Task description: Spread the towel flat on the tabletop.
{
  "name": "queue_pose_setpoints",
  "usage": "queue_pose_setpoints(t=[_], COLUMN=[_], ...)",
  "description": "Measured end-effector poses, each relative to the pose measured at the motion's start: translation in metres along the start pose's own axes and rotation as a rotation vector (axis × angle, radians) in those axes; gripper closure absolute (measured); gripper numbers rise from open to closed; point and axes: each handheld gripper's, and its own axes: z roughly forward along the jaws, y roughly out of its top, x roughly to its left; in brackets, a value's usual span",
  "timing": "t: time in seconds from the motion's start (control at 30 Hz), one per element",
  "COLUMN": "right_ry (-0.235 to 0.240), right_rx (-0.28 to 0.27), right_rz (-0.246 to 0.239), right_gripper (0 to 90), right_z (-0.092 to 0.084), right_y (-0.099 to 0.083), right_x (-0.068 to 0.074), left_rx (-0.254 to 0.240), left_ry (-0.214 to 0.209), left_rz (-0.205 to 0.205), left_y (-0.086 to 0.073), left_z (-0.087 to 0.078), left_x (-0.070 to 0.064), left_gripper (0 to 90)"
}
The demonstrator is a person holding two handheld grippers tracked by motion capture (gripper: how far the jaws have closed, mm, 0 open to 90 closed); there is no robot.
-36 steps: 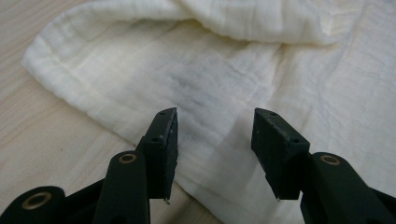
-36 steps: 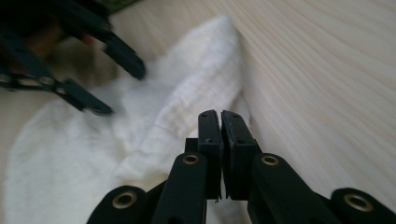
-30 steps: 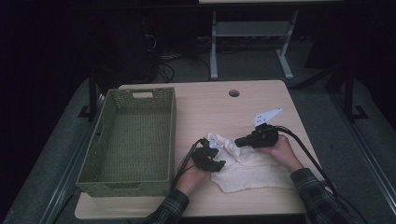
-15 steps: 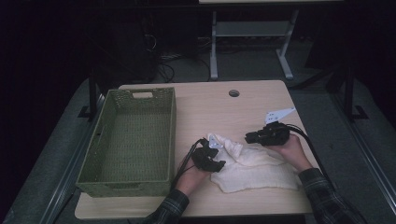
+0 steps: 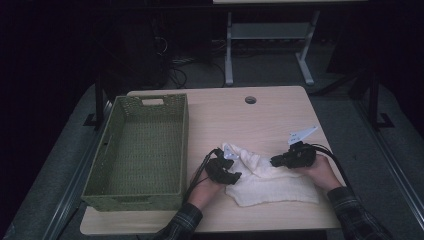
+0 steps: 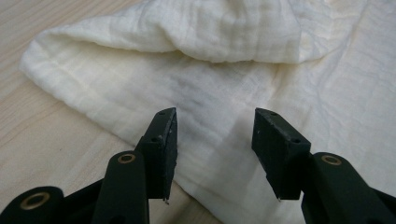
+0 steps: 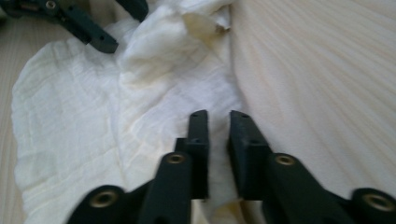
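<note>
A: Cloth?

B: Cream cloth (image 5: 270, 182) lies on the table (image 5: 260, 117), near the front edge, to the right of the basket (image 5: 137, 150). Front part lies flat, back part is bunched into a ridge that runs from the left gripper across toward the right one.

A: Left gripper?

B: Left gripper (image 5: 231, 175) sits at the cloth's left edge, hand (image 5: 202, 187) behind it. In the left gripper view its jaws stand well apart over the cloth (image 6: 224, 93), nothing clamped. Fingertips (image 6: 166, 130) hover above a flat layer, and a folded flap lies just beyond them. Bare wood shows at the left of that view.

A: Right gripper?

B: Right gripper (image 5: 274, 161) is at the cloth's back right edge and points left along the ridge. In the right gripper view the jaws are close together with a narrow gap between them. The jaws have just been closing. Cloth (image 7: 154, 79) lies under and ahead of the fingertips (image 7: 199, 135). Cannot tell if a fold is pinched between them; the view is blurred there.

A: Call it closed or not?

B: Gap still visible, no clear pinch, so I cannot tell.

A: Anything else in that view?

B: The left gripper's jaws (image 7: 95, 37) show at the top left, over the far side of the cloth.

A: Basket?

B: Green woven basket, on the table's left side, apart from the cloth.
</note>
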Motion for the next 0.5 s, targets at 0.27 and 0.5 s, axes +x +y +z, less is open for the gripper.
queue_pose_setpoints(t=[0.27, 0.5], right_ry=[-0.007, 0.041], right_rx=[-0.042, -0.037], right_rz=[-0.092, -0.152], right_gripper=[87.7, 87.6], right_z=[-0.012, -0.019], right_y=[0.002, -0.007], right_x=[0.019, 0.049], left_rx=[-0.003, -0.008], left_ry=[0.000, 0.002], left_rz=[0.001, -0.008], left_y=[0.000, 0.000], left_z=[0.000, 0.001], left_x=[0.000, -0.001], left_gripper=[49.8, 49.9])
